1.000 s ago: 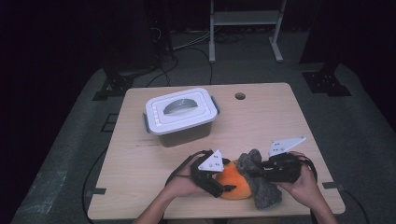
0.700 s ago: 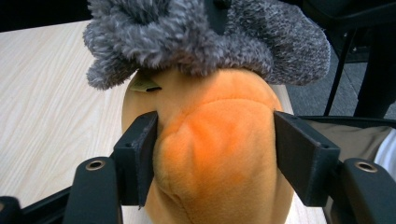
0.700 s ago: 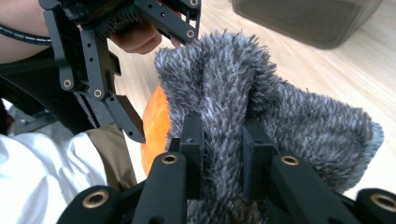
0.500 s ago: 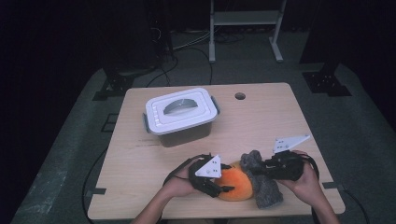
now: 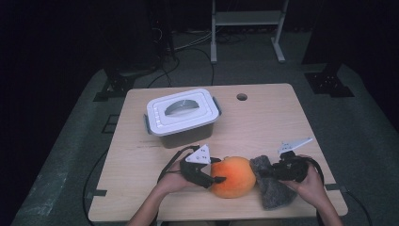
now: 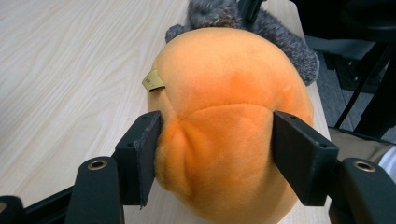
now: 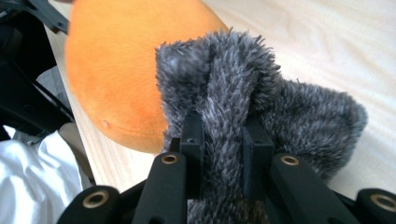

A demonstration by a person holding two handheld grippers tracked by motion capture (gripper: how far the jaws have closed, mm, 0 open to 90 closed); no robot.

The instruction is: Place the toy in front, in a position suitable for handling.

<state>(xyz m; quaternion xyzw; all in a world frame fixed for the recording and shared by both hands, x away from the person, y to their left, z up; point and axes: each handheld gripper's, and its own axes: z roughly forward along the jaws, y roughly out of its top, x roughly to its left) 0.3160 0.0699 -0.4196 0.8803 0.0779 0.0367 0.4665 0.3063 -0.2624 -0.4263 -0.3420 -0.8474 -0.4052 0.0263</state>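
The left tongs (image 6: 212,158) are clamping the orange plush ball (image 5: 233,176), which is sitting near the worktop's (image 5: 263,122) 6 o'clock edge. The left gripper view is revealing a small tan tag (image 6: 153,80) on it. The right tongs (image 7: 223,140) are pinching the grey furry cloth (image 5: 273,188), at the ball's 3 o'clock and touching it.

A round orange plush ball (image 5: 234,176) with a small tan tag lies near the worktop's (image 5: 263,122) front edge, touching a shaggy grey plush piece (image 5: 273,190) slumped just beside it toward the front right corner.
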